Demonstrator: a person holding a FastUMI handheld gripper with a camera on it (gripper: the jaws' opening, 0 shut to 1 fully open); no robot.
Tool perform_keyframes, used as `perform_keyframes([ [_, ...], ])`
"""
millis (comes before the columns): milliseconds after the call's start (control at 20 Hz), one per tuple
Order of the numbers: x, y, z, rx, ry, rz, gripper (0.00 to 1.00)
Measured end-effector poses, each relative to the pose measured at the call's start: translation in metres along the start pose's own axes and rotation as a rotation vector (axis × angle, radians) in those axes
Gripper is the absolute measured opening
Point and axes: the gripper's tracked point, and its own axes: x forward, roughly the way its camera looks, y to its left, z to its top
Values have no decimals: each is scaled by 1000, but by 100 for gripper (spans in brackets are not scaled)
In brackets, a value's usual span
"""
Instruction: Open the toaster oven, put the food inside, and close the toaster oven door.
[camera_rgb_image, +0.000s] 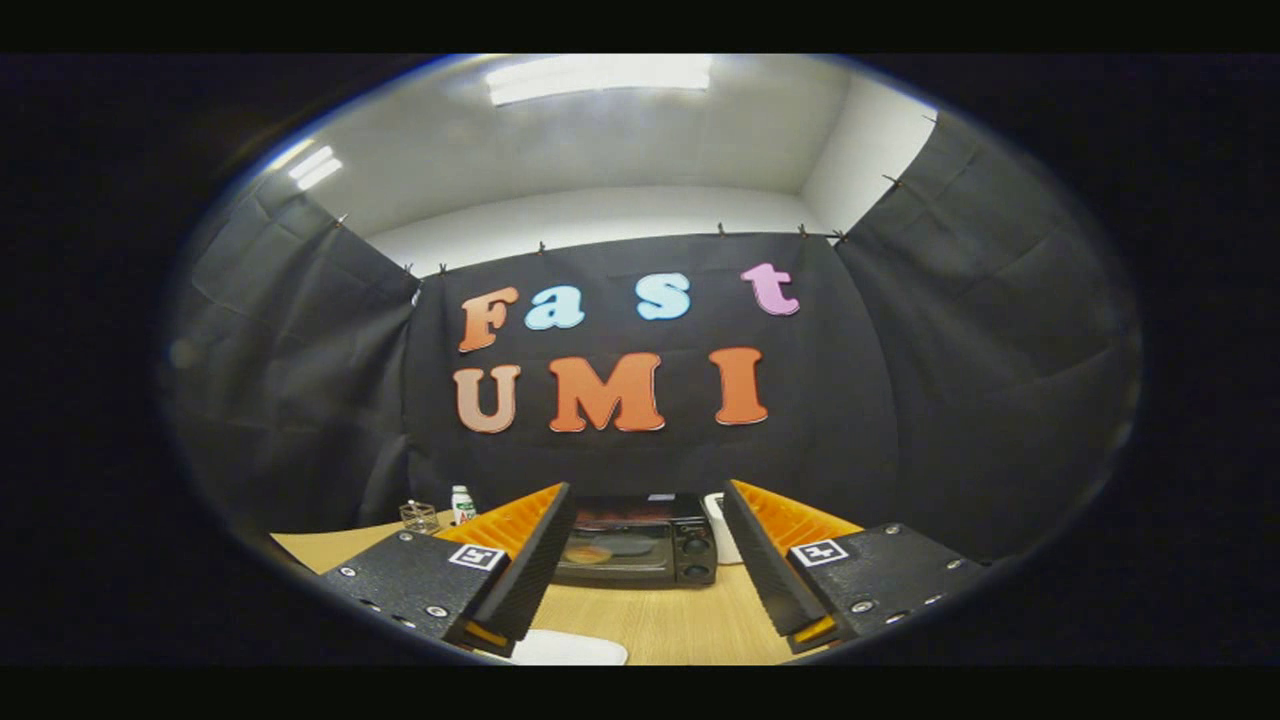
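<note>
Far left, at the back of the wooden surface (660, 620), we note a small clear glass container (419, 516) and, just beside it to the right, a white bottle with a green cap (461, 505); both stand upright near the black cloth wall, beyond the left finger and well apart from the oven. Next we come to the gripper (642, 560); its fingers are spread wide apart and grip nothing, with bare wood between them. Between the fingers and beyond their tips sits the toaster oven (635, 541), black, squarely ahead of us, not touched by either finger; its glass door (612, 550) looks closed, though at this range we cannot be certain. Through the glass we make out a round orange-brown shape on the left and a paler one beside it; what they are we cannot tell. Two dark knobs (696, 556) stack on the oven's right panel. Just right of the oven, partly hidden by the right finger, stands a white object (722, 530); its kind is unclear. Near us, between the finger bases, a white flat thing (568, 650) lies on the surface.
</note>
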Motion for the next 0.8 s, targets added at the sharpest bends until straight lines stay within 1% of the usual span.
perform_keyframes([
  [150, 3, 6, -2, -8, 2, 14, 88],
  [250, 4, 2, 3, -30, -33, -9, 88],
  [350, 4, 3, 0, -48, -44, -23, 88],
  [450, 1, 8, -5, -46, -34, -16, 88],
  [800, 7, 16, -1, -43, -33, 4, 88],
])
